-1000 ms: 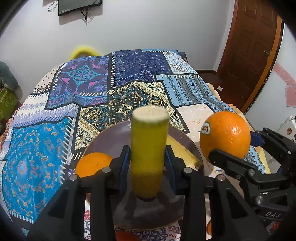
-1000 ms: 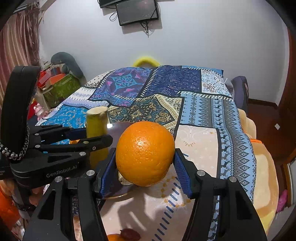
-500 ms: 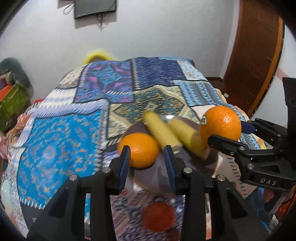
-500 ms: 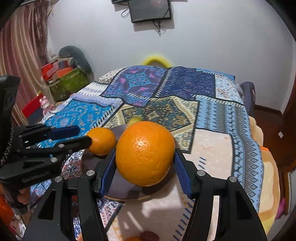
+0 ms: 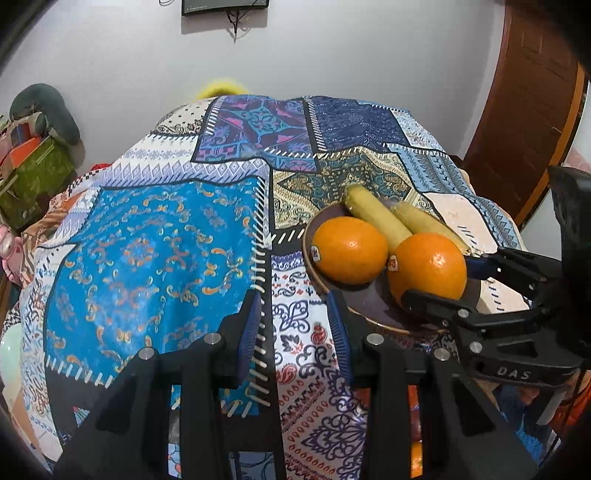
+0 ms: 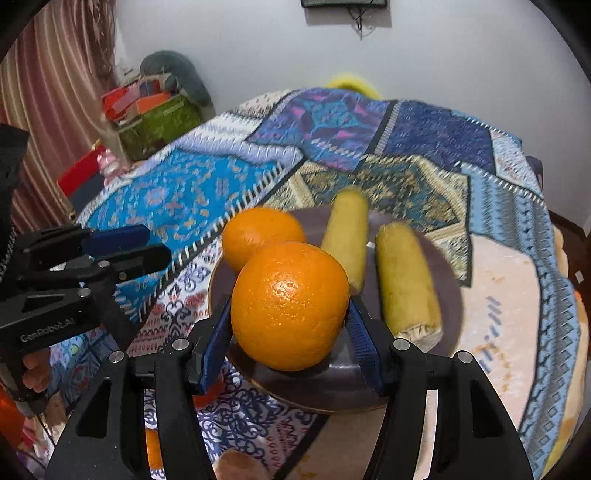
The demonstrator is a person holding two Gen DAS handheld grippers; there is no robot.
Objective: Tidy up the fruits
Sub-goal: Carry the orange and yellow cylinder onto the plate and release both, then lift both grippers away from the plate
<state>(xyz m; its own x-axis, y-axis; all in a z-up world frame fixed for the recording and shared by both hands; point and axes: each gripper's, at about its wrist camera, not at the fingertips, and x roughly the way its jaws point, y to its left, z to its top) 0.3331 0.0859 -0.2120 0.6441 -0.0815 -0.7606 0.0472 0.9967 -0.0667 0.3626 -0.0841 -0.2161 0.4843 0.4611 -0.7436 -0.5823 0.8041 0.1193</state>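
Two oranges, one (image 6: 290,306) clamped in right gripper (image 6: 290,325) over plate (image 6: 448,295)

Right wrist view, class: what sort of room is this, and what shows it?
Probably a bedroom at home: a patchwork quilt covers what looks like a bed, a screen hangs on the wall, and a box of belongings sits beside a curtain.

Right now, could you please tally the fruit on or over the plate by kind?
Oranges: 2, one on the plate at, one in the right gripper at.
Banana pieces: 2.
Total: 4.
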